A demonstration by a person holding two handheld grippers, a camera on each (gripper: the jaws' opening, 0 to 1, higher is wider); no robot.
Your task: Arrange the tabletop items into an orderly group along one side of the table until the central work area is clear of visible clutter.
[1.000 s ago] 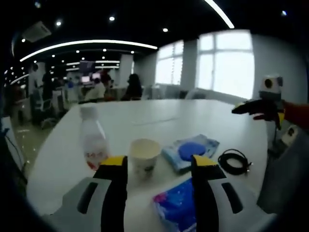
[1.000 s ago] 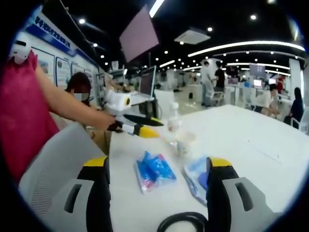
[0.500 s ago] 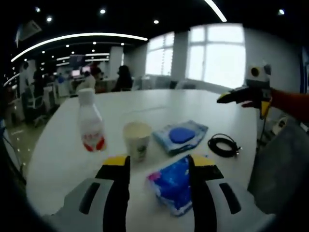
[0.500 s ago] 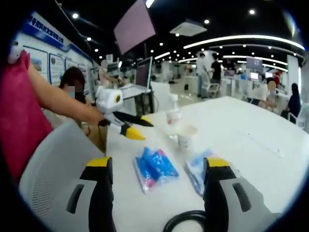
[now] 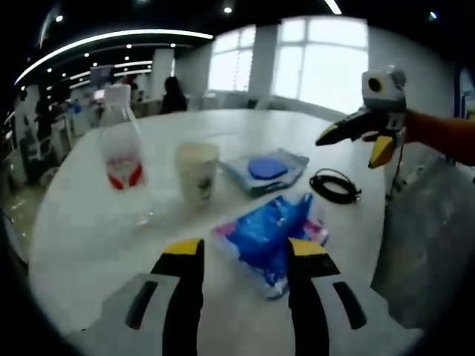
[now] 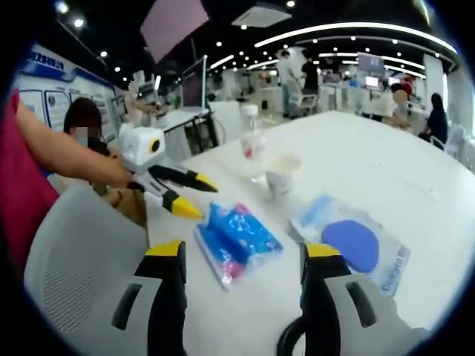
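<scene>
Both my hand-held grippers hover with jaws apart; I should lower the left hand-held gripper [image 5: 239, 256] squarely over the blue packet [image 5: 271, 237].

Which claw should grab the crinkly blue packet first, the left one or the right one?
Probably the left claw. The blue packet lies right ahead between its open jaws. The right claw is open too and has the packet ahead of it, but farther off.

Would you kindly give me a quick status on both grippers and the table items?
Left gripper open over blue packet. Right gripper open, empty. Bottle, paper cup, wipes pack, cable ungrouped. Nothing blocking.
</scene>
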